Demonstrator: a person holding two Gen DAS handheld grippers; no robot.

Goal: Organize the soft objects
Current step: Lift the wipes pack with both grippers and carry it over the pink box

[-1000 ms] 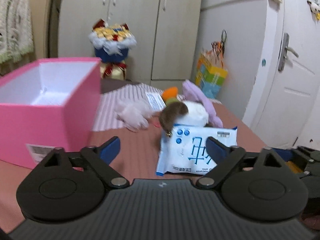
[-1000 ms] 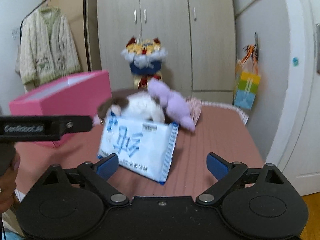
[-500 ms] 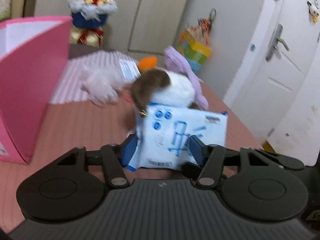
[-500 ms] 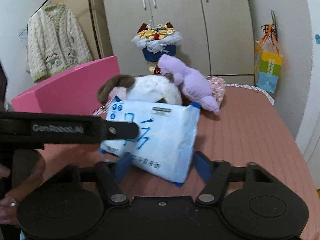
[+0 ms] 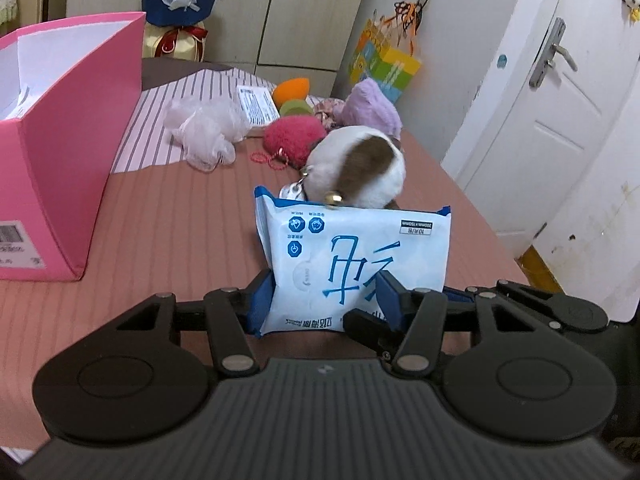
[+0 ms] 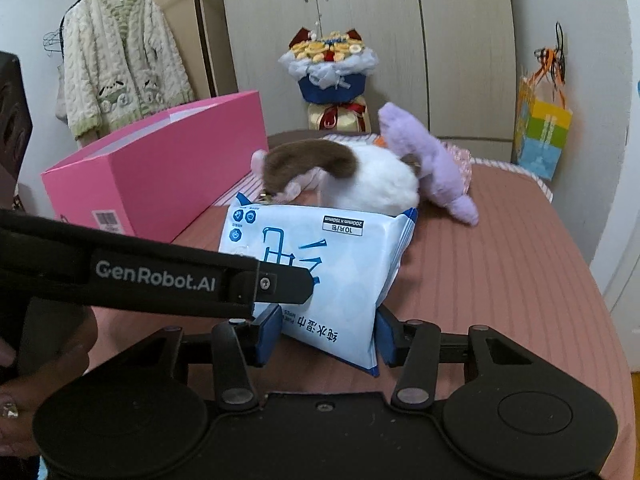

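Pink ribbed bedding (image 5: 168,240) is stretching out under both of my grippers, with pale wardrobe doors (image 6: 360,40) standing behind it and a white door (image 5: 560,120) off to the right. I am holding my left gripper (image 5: 326,300) clamped on the near edge of the blue-and-white wet wipes pack (image 5: 356,264), its blue pads pressing in on both sides of the pack, which is standing up on the bed. My right gripper (image 6: 326,334) is closing around the same pack (image 6: 320,272), its pads already sitting against the pack's lower corners; the left gripper's black finger is crossing in front of it in this view. Just behind the pack, a white-and-brown plush toy (image 5: 360,168) is lying, and a purple plush (image 6: 432,164) is leaning against it. A red fluffy keychain (image 5: 294,136), a white mesh sponge (image 5: 204,128) and an orange beauty sponge (image 5: 290,90) are lying farther back. An open pink box (image 5: 72,128) is standing to the left.
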